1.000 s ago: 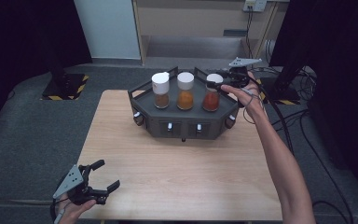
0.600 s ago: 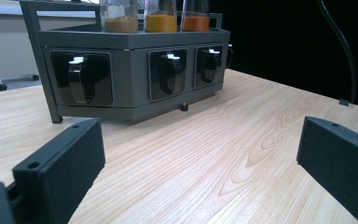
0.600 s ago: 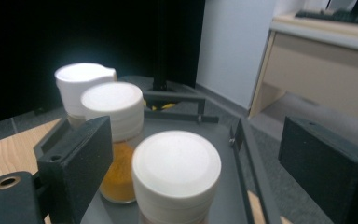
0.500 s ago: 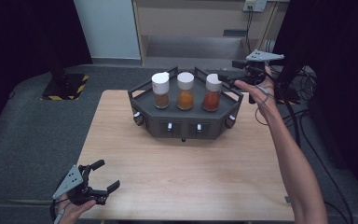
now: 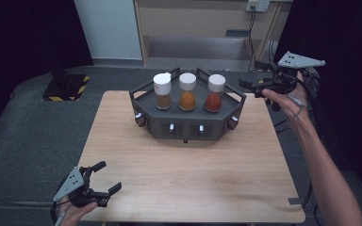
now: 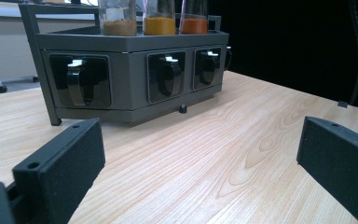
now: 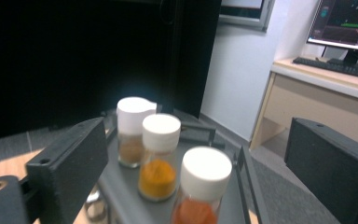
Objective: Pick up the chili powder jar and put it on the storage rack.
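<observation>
On the table [image 5: 188,179] sat one grey rack [image 5: 187,120] with three white-capped jars [image 5: 187,92]: brown, yellow, red powder; four knobs on its front faces; left gripper [image 5: 99,181] at the near left corner, jaws spread, empty; right gripper [image 5: 252,84] raised beside the rack's right end, jaws spread, empty.

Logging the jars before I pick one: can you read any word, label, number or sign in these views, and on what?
None can be read.
Three spice jars: white caps, no label showing.
Dark rack: front knobs bear white marks, no lettering.
Monitor in the right gripper view: coloured lines, too blurred to read.
</observation>
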`<state>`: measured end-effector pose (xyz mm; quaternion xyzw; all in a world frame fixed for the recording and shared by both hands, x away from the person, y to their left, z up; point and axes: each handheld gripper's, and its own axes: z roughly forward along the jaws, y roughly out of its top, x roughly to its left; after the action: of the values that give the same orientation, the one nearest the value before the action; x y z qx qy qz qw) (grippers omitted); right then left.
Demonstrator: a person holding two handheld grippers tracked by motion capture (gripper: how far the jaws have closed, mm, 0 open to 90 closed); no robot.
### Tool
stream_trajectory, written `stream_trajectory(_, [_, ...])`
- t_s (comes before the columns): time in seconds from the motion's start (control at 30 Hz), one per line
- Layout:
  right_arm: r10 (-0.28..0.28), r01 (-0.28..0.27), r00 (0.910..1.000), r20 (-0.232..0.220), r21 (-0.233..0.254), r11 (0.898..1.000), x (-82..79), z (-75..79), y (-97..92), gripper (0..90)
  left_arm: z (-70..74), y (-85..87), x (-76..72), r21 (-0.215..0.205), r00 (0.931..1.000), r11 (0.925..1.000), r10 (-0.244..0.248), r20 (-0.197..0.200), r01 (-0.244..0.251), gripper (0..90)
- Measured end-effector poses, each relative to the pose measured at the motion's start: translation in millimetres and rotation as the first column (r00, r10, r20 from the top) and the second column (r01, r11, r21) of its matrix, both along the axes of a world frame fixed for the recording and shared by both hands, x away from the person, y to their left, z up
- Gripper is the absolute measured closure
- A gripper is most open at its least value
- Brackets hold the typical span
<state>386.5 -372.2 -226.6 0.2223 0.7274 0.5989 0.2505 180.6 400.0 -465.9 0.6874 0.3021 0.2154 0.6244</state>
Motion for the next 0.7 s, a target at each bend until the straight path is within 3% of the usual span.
stream_trajectory(0.3, [0.011,-0.011,0.9996,0.028,0.010,1.000,-42.0,-3.2,-24.8,5.3,0.0,-0.3,-0.8,-0.003,1.0000,1.0000,0.003,0.001,-0.003,0.0])
stream_trajectory(0.7, [0.012,-0.012,0.9999,0.008,0.024,1.000,-87.6,-29.2,-49.6,5.0,0.0,0.7,-1.9,-0.008,1.0000,1.0000,0.006,0.005,-0.006,0.0])
